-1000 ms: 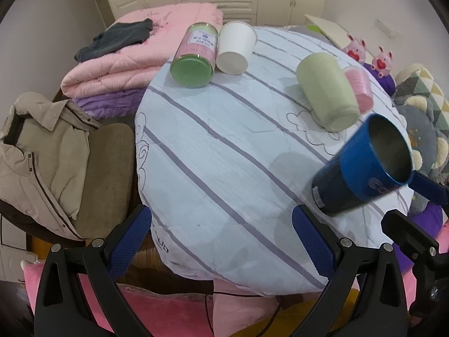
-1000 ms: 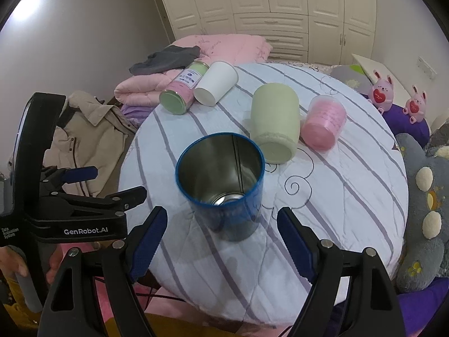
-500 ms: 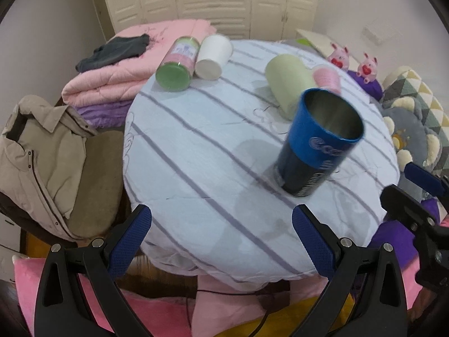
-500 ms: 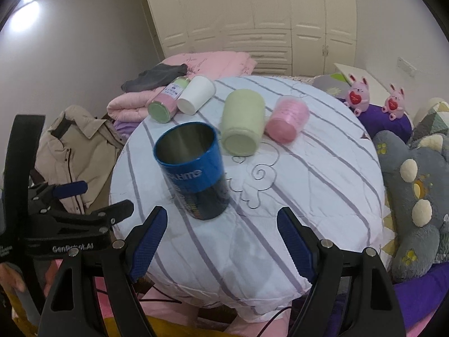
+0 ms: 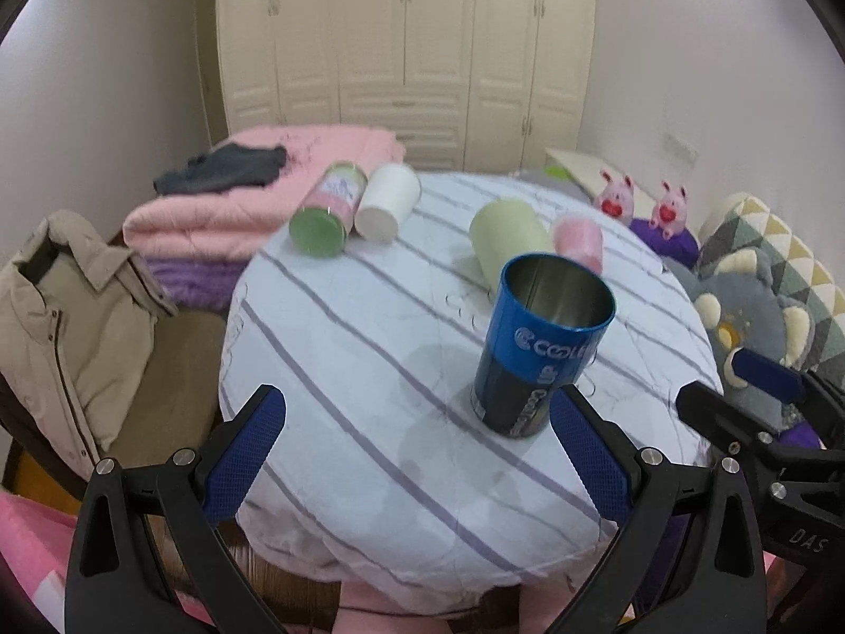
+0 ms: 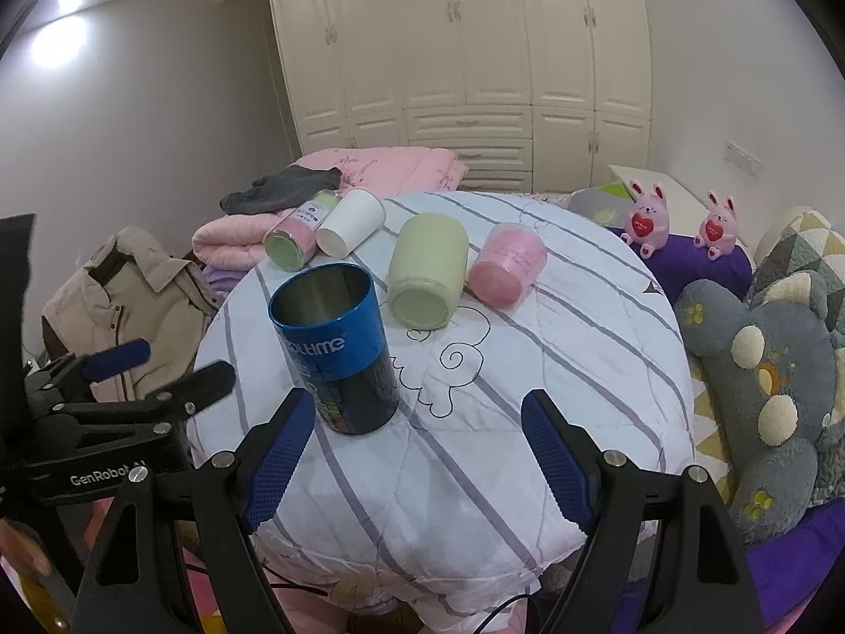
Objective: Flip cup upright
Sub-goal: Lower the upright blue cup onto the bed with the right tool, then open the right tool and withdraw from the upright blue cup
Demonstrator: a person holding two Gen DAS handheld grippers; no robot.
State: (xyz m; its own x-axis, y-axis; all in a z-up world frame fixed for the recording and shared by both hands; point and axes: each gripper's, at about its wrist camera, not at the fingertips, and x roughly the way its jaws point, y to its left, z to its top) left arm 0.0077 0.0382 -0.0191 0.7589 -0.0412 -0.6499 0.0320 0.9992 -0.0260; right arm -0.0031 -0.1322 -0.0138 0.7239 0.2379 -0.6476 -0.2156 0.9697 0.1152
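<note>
A blue metal cup (image 5: 538, 343) stands upright, mouth up, on the round table covered with a striped white cloth (image 5: 369, 359); it also shows in the right wrist view (image 6: 338, 348). My left gripper (image 5: 417, 454) is open and empty, pulled back at the table's near edge, the cup just beyond its right finger. My right gripper (image 6: 412, 454) is open and empty, with the cup just beyond its left finger. Neither gripper touches the cup.
Lying on their sides at the back of the table are a green-lidded jar (image 5: 327, 208), a white paper cup (image 5: 388, 201), a pale green cup (image 5: 509, 235) and a pink cup (image 5: 578, 238). A chair with a beige jacket (image 5: 68, 317) stands left; plush toys (image 6: 760, 343) lie right.
The blue cup went from tilted in the air to standing on the table. Both grippers have drawn back and up from the table.
</note>
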